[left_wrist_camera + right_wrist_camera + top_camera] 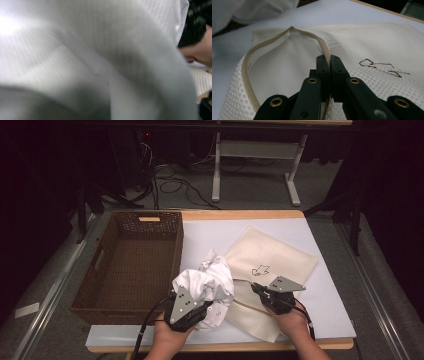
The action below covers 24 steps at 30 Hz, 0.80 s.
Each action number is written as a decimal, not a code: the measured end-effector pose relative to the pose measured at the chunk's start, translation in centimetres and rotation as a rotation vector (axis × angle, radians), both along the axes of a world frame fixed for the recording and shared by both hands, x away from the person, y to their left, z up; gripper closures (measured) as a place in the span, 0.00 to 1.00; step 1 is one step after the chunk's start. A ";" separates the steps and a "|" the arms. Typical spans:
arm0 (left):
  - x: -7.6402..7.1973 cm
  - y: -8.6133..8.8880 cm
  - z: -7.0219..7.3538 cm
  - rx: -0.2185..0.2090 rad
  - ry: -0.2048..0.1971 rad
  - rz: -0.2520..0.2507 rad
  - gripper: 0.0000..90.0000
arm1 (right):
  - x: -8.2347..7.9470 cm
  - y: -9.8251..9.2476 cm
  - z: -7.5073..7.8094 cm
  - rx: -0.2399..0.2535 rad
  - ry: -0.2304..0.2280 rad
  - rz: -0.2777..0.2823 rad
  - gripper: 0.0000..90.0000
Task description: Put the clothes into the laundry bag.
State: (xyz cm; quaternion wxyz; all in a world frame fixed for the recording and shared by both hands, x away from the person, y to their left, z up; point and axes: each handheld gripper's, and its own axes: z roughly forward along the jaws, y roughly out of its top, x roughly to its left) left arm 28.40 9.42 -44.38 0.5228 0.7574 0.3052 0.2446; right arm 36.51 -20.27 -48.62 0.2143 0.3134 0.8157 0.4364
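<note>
Right gripper (329, 62): jaws pressed together on the bag's (280, 255) zipper edge (325, 51), near table edge; should lift to keep the mouth wide.
Left gripper (186, 307): pinching the shirt (207, 282), bunched beside the opening; should feed it in low.
Basket (100, 285): farther left.

- Mesh laundry bag (372, 45): cream netted cloth, matt, with a tan zip tape
- White garment (207, 282): soft, crumpled, finely ribbed cloth
- Basket (129, 265): brown woven wicker, rough
- Right gripper (329, 66): matt black plastic jaws, brass-coloured eyelets
- Table (240, 214): pale wood edge under a smooth white sheet
</note>
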 end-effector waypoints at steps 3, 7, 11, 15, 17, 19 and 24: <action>-0.2 -1.5 -0.9 0.051 0.016 -0.033 0.74 | -0.3 -0.2 0.2 0.014 -0.004 -0.006 0.98; -0.4 -3.2 -1.9 0.077 0.022 -0.058 0.73 | -0.4 -0.7 0.4 0.033 -0.004 -0.012 0.98; -0.2 -4.9 -3.4 0.110 0.033 -0.074 0.73 | -0.5 -1.1 0.8 0.047 -0.011 -0.014 0.98; -0.3 -5.5 -3.3 0.117 0.004 -0.057 0.74 | -0.5 -1.0 0.9 0.045 -0.013 -0.016 0.98; -0.5 -5.0 -2.3 0.091 0.014 -0.067 0.74 | -0.5 -1.0 0.9 0.043 -0.015 -0.016 0.98; -1.4 -3.8 -0.9 0.065 -0.008 -0.085 0.74 | -0.5 -1.2 0.9 0.046 -0.020 -0.015 0.98; -2.8 -2.6 -0.1 -0.012 0.021 -0.123 0.74 | -0.5 -1.3 0.8 0.053 -0.018 -0.019 0.98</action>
